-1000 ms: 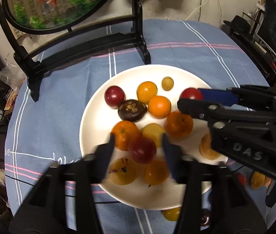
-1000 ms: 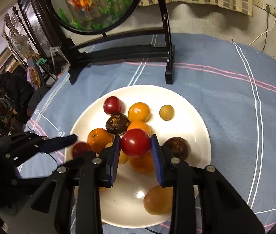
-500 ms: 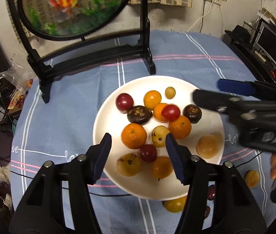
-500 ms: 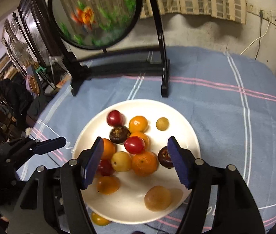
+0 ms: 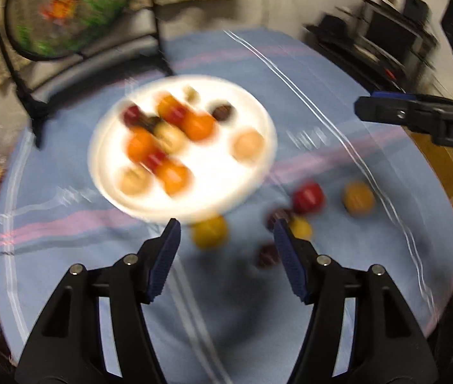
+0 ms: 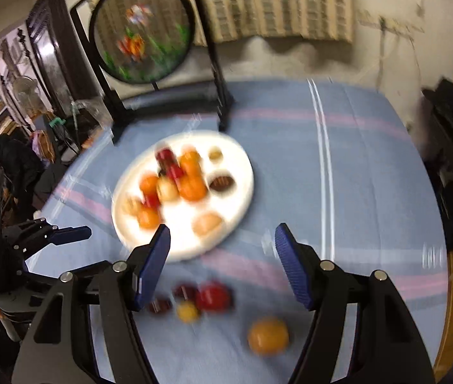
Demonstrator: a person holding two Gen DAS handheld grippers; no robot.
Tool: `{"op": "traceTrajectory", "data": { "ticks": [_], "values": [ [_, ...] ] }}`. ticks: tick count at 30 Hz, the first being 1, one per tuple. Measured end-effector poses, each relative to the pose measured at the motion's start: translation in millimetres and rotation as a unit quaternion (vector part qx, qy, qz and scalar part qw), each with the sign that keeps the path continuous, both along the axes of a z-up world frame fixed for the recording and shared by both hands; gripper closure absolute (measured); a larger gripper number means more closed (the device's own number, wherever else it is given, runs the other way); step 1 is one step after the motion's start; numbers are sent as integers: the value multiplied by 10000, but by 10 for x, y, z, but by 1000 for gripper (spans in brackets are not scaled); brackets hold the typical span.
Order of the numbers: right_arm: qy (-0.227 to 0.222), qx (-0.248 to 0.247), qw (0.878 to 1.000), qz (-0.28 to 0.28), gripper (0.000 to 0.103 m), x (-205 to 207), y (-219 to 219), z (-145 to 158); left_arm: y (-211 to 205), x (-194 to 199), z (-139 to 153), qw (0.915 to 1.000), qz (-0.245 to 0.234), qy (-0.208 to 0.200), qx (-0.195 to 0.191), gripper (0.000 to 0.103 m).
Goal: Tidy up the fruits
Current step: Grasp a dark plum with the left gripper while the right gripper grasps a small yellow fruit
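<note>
Since both were between picks | left gripper (image 5: 226, 233) opening, empty | right gripper (image 6: 221, 241) spread, empty | loose round fruits (image 6: 212, 296) waited beside round white plate (image 5: 260, 172)

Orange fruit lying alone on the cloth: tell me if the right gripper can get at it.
Probably yes. The orange fruit lies apart from the other loose fruits, and the right gripper is open and empty above the cloth, with nothing between them.

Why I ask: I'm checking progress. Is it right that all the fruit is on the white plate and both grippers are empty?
Not quite. Several fruits lie off the plate on the blue cloth, such as a red fruit and an orange fruit, as the right wrist view shows. Both grippers are indeed empty.
</note>
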State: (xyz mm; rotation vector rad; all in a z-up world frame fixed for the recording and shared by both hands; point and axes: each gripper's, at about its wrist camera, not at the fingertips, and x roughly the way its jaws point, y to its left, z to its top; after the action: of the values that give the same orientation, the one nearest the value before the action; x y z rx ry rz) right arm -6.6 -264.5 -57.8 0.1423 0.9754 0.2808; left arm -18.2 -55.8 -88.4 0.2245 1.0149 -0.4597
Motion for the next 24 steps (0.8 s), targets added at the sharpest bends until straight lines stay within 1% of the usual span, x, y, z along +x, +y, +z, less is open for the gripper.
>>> {"op": "traceTrajectory", "data": {
  "ticks": [1, 4, 6, 8, 10, 12, 13, 14, 15, 18, 21, 23, 24],
  "values": [
    [167, -7, 9998, -76, 35, -129, -65, -122, -71, -105, -129, 9998, -136, 116, 26, 41],
    [584, 105, 9978, -283, 35, -418, -210, -414, -199, -227, -353, 9989, -328, 344, 30, 41],
    [780, 166, 9959, -431, 35, -580, -274, -561, -264, -232, -454, 9987, -346, 352, 111, 42],
    [849, 265, 9949, -484, 35, -689, -282, -624, -305, -201, -528, 9985, -327, 430, 111, 42],
    [869, 272, 9949, -422, 35, -740, -239, -660, -339, -117, -583, 9985, -271, 446, 155, 45],
    [871, 229, 9955, -281, 35, -751, -140, -674, -363, -39, -632, 9984, -248, 470, 184, 52],
    [873, 228, 9957, -193, 35, -753, -77, -682, -380, 3, -671, 9981, -268, 522, 199, 65],
    [869, 245, 9958, -118, 35, -749, -25, -685, -402, 30, -712, 9976, -280, 587, 229, 73],
    [856, 279, 9959, -13, 35, -730, 57, -690, -397, 49, -728, 9974, -269, 621, 239, 73],
    [799, 304, 9962, 186, 35, -653, 261, -715, -332, 50, -700, 9974, -249, 663, 97, 74],
    [759, 166, 9964, 337, 35, -535, 452, -752, -172, -1, -606, 9979, -149, 633, -37, 74],
    [809, 88, 9960, 372, 35, -432, 578, -817, -66, -31, -560, 9982, -38, 600, -26, 74],
    [858, 73, 9956, 373, 38, -384, 618, -849, 3, -45, -538, 9981, 45, 609, -39, 74]
  ]
}}
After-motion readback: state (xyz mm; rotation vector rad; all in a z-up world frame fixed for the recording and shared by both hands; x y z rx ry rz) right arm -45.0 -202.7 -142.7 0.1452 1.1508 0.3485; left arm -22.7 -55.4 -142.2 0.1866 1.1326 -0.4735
